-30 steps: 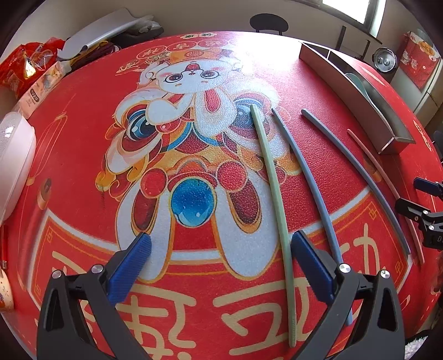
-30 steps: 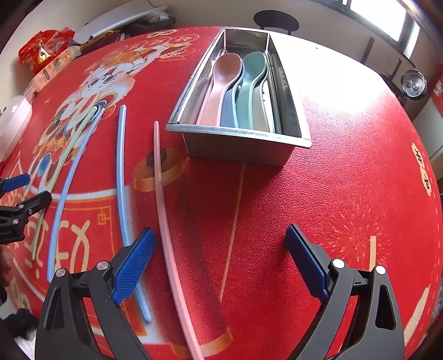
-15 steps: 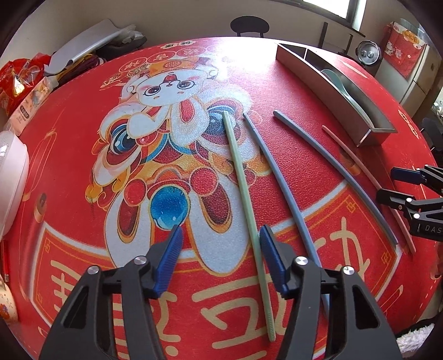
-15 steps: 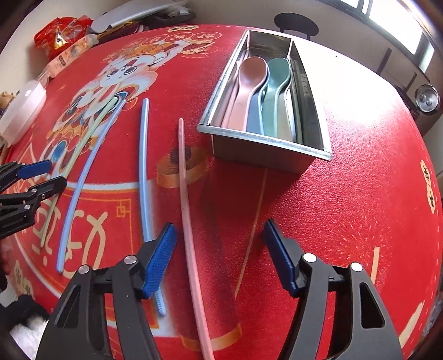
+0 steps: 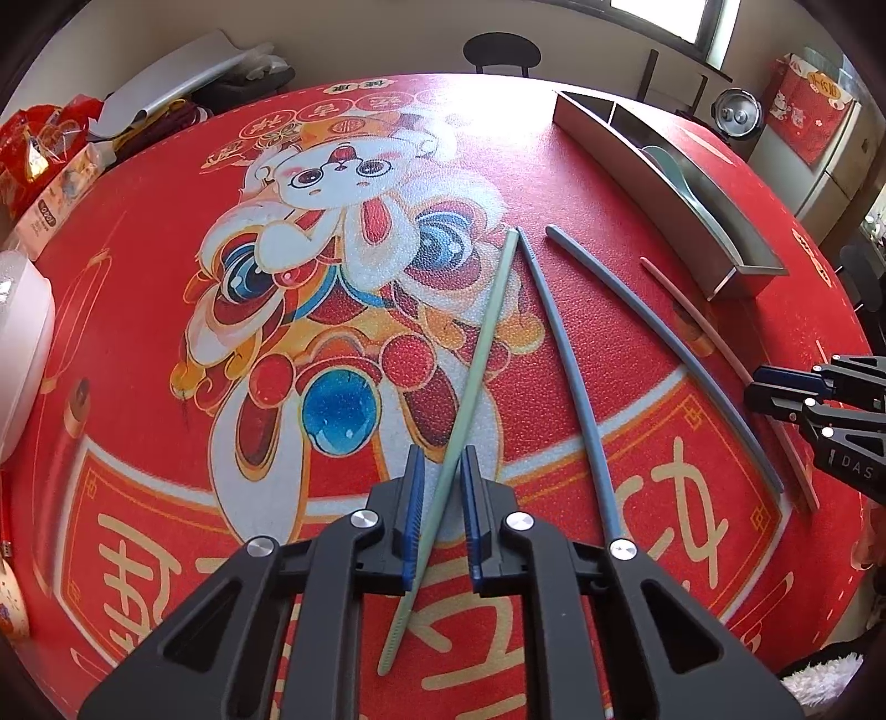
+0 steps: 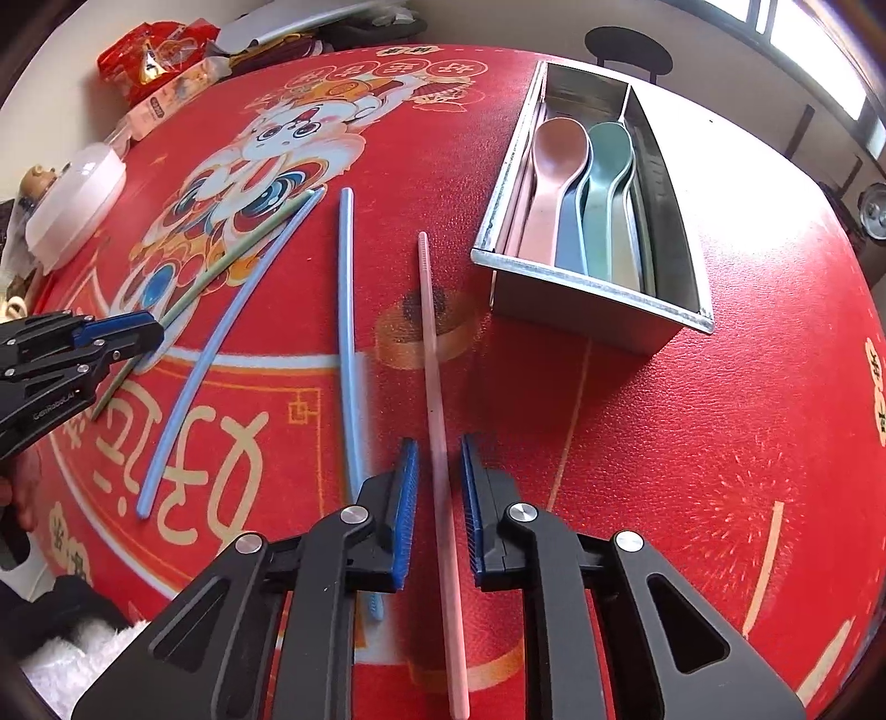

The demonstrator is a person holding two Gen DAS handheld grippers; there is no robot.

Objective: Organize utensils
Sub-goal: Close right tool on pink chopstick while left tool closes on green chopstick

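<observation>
Four chopsticks lie on the red printed table mat. The green chopstick point(image 5: 487, 327) runs between the pads of my left gripper point(image 5: 443, 459), whose jaws are closing, with small gaps still showing beside the stick. The pink chopstick point(image 6: 429, 343) lies between the pads of my right gripper point(image 6: 438, 443), also closing and not pressing on it. Two blue chopsticks point(image 6: 221, 343) point(image 6: 346, 310) lie between the green and the pink one. The metal tray point(image 6: 587, 288) at the right holds a pink spoon point(image 6: 554, 183), a green spoon point(image 6: 606, 183) and other utensils.
A white lidded container point(image 5: 22, 343) sits at the mat's left edge, with snack bags point(image 5: 33, 149) behind it. A black chair point(image 5: 501, 52) stands past the far edge and a steel pot point(image 5: 736, 113) at the far right. Each gripper shows at the side of the other's view.
Both grippers' jaws have narrowed from wide open to a slim gap. The left one shifted over the green chopstick, the right one over the pink chopstick.
</observation>
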